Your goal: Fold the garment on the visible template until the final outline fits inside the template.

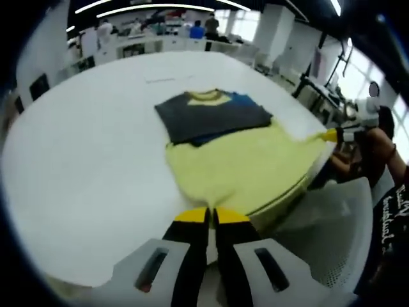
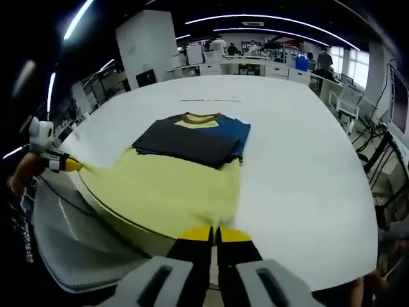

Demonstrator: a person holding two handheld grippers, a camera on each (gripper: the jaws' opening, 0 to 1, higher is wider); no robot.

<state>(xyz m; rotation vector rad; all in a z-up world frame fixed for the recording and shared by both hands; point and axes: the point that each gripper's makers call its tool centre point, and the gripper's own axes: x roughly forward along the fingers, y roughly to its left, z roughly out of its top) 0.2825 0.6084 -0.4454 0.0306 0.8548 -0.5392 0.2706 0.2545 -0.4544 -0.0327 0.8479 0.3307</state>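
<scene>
The shirt [image 1: 230, 147] lies on the white table [image 1: 83, 160], sleeves folded in, lower half still unfolded, with both tongs [image 1: 211, 216] [image 2: 215, 234] clamped on its hem.

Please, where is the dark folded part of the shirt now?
In both views the dark folded part lies over the collar end of the yellow shirt, on the white table, away from both claws at the near hem.
</scene>
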